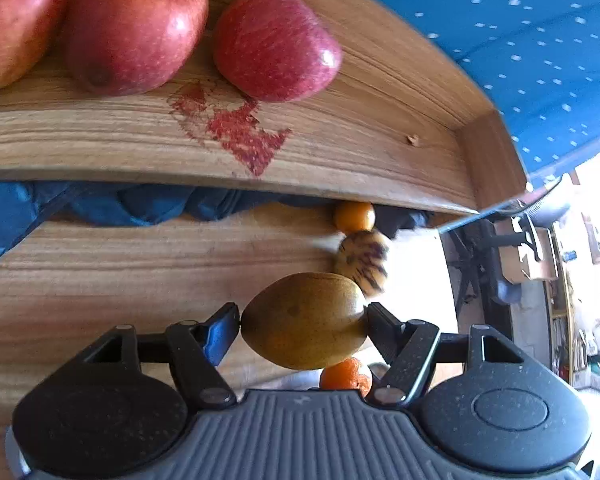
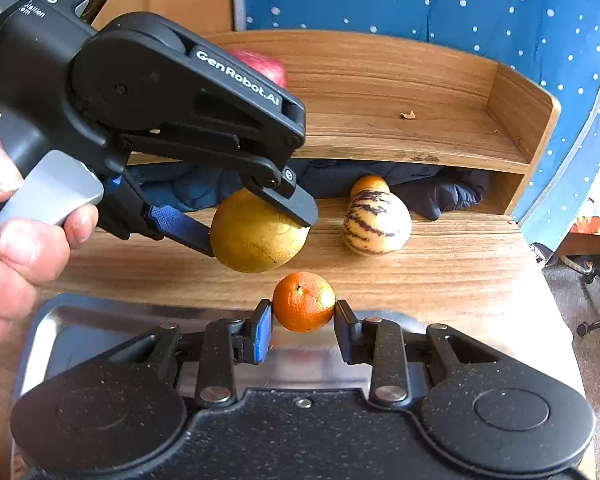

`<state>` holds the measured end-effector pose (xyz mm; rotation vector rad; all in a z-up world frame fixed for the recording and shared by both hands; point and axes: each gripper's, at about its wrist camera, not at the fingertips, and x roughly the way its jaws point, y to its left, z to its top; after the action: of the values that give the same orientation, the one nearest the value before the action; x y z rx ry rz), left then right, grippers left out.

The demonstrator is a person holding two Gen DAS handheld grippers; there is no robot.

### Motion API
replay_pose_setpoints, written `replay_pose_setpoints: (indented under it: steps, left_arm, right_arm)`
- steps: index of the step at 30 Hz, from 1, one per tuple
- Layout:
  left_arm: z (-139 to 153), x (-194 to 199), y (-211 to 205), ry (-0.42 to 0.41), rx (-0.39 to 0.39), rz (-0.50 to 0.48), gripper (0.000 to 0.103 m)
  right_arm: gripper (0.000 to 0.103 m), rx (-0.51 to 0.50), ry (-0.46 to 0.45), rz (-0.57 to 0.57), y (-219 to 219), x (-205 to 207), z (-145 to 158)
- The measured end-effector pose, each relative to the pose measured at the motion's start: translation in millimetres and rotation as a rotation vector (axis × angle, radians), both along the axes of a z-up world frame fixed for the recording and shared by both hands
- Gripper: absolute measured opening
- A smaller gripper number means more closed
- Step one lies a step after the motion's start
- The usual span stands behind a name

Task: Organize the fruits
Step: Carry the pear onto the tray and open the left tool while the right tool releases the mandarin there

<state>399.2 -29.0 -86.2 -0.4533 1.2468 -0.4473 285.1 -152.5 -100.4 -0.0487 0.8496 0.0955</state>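
Fruits are mid-sort on a wooden desk as we carry two at once, one in each gripper. Our left gripper [image 1: 302, 320] is clamped on a yellow-brown pear [image 1: 303, 319], held above the desk [image 2: 460, 280] in front of the shelf [image 2: 380, 128]. Our right gripper [image 2: 303, 312] is clamped on a tangerine [image 2: 304, 301], held over the far edge of a metal tray [image 2: 80, 332] at the near side of the desk. A hand [image 2: 16, 248] grips the left tool's handle at the left of the right wrist view.

Three apples [image 1: 134, 26] already sit together on the left of the shelf, while its right half lies bare. A striped melon [image 2: 376, 222] rests on the desk to the right of the pear, with a small orange fruit [image 2: 370, 185] just behind it, close to the blue cloth [image 2: 440, 192] bunched under the shelf.

We judge the step in hand to be the carry, both fruits gripped and neither yet set down. We cannot tell which goes to the shelf and which to the tray. The next move calls for lowering each fruit onto its spot before the fingers part, as both are round and may roll, and for keeping the two tools clear of each other, close as they are.
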Motion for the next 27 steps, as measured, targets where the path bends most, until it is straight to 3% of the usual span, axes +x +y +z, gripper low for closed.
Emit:
replay_pose_setpoints:
  steps: [11, 27]
  left_arm:
    - [7.3, -47.6, 20.3, -0.004, 0.032, -0.062, 0.073]
    - [-3.5, -88.2, 35.7, 0.038, 0.155, -0.080, 0.073]
  right_arm:
    - [0.035, -0.004, 0.015, -0.004, 16.2, -46.8, 3.5]
    - [0.035, -0.040, 0.026, 0.004, 23.1, -59.2, -6.1]
